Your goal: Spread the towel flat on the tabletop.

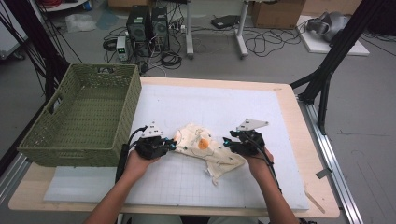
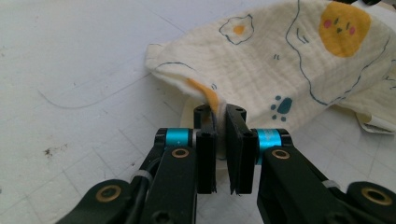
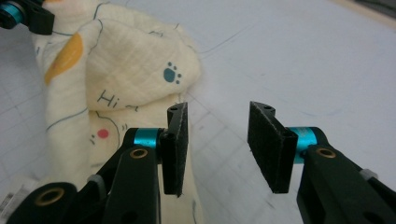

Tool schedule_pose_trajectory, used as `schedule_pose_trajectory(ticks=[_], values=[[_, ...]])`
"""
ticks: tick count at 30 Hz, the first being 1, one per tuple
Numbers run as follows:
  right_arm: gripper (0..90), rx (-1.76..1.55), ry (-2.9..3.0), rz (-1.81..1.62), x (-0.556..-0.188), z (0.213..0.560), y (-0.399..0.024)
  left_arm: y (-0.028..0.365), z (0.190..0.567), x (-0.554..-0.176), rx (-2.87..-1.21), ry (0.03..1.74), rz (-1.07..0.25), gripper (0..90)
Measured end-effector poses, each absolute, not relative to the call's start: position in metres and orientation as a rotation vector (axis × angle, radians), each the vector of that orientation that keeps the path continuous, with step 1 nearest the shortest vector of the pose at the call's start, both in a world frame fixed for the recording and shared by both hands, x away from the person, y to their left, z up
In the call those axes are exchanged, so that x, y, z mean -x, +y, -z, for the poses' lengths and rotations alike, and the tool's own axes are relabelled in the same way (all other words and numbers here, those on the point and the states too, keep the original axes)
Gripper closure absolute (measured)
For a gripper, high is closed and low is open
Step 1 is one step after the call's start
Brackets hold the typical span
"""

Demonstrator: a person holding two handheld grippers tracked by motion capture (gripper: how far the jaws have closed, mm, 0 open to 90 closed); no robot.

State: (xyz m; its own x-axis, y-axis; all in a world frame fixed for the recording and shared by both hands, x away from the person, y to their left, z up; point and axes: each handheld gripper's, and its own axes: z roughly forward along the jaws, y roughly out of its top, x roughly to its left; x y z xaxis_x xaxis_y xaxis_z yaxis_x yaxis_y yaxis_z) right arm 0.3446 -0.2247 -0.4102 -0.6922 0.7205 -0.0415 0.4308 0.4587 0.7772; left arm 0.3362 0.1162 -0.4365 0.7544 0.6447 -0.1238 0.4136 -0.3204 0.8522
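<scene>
A cream muslin cloth (image 1: 208, 149) printed with yellow chicks, eggs and paw prints lies crumpled on the white mat (image 1: 215, 105). My left gripper (image 1: 172, 145) is at the cloth's left end, shut on a fold of the cloth (image 2: 261, 56); the fabric is pinched between its pads (image 2: 208, 140). My right gripper (image 1: 227, 142) hovers at the cloth's right side. Its jaws stand apart with nothing between them, and the cloth (image 3: 126, 70) lies just to the left of its left pad (image 3: 176, 140).
A green woven basket (image 1: 84, 116) stands at the table's left, partly over the mat. The wooden table edge (image 1: 308, 154) runs along the right. Computers, cables and boxes sit on the floor beyond the table.
</scene>
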Motion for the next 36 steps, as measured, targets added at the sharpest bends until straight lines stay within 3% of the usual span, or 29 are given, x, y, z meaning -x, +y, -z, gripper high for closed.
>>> schedule_pose_trajectory(ticks=[6, 8, 10, 12, 21, 31, 36], values=[[57.5, -0.951, 2.49, -1.106, -0.36, 0.436, -0.195, 0.117, 0.436, -0.336, -1.945, 0.806, -0.296, 81.3], [65.0, -0.898, 2.533, -1.058, -0.362, 0.442, -0.187, 0.118, 0.436, -0.336, -1.941, 0.806, -0.298, 81.3], [81.0, -0.873, 2.56, -1.079, -0.362, 0.442, -0.187, 0.118, 0.435, -0.336, -1.937, 0.807, -0.301, 81.3], [86.3, -0.844, 2.551, -1.02, -0.358, 0.44, -0.186, 0.119, 0.434, -0.336, -1.933, 0.806, -0.306, 81.4], [86.7, -0.946, 2.329, -0.861, -0.348, 0.419, -0.227, 0.117, 0.434, -0.335, -1.922, 0.811, -0.329, 82.9], [86.8, -1.196, 2.109, -0.69, -0.335, 0.424, -0.296, 0.098, 0.435, -0.337, -1.936, 0.78, -0.349, 82.6], [85.4, -1.193, 2.091, -0.653, -0.333, 0.429, -0.295, 0.083, 0.431, -0.348, -1.929, 0.79, -0.409, 82.7]])
